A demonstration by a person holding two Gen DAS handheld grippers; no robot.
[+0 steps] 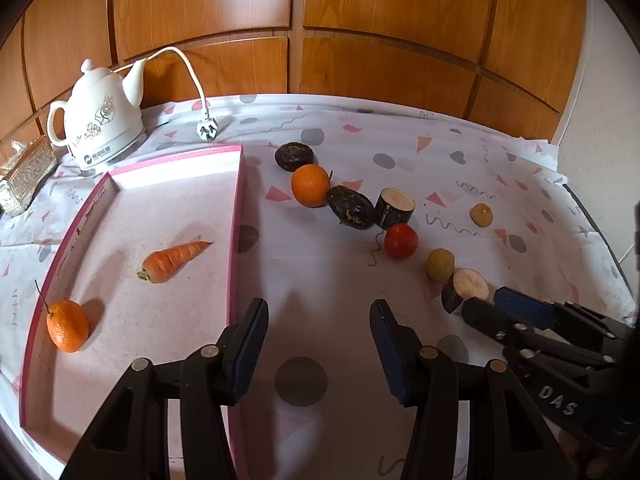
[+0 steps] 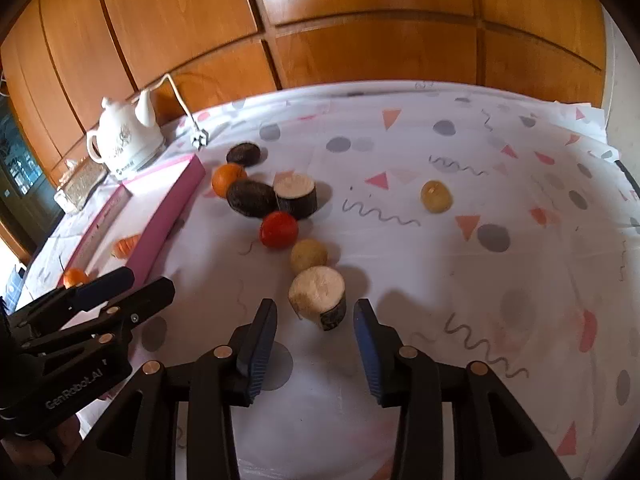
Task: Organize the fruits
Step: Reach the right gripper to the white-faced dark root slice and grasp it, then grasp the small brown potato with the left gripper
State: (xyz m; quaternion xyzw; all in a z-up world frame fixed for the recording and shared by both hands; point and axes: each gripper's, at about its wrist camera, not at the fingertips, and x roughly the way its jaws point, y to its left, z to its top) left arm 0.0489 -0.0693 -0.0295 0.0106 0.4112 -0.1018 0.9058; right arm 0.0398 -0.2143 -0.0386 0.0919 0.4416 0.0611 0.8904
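Note:
A pink tray (image 1: 236,216) holds a carrot (image 1: 172,262) and an orange (image 1: 67,330). On the cloth lie another orange (image 1: 310,185), two dark avocados (image 1: 294,156) (image 1: 351,207), a tomato (image 1: 401,241), two cut eggplant pieces (image 1: 394,207) (image 1: 466,288) and two small yellowish fruits (image 1: 440,265) (image 1: 481,215). My left gripper (image 1: 320,320) is open and empty above the cloth beside the tray. My right gripper (image 2: 316,316) is open, its fingers on either side of the near eggplant piece (image 2: 318,294), not touching it. The tomato (image 2: 279,229) lies just beyond.
A white teapot-style kettle (image 1: 100,120) with its cord and plug (image 1: 207,130) stands at the back left beside a tissue box (image 1: 26,174). A wooden panelled wall is behind the table. The table's right edge (image 1: 592,216) is close to the fruit.

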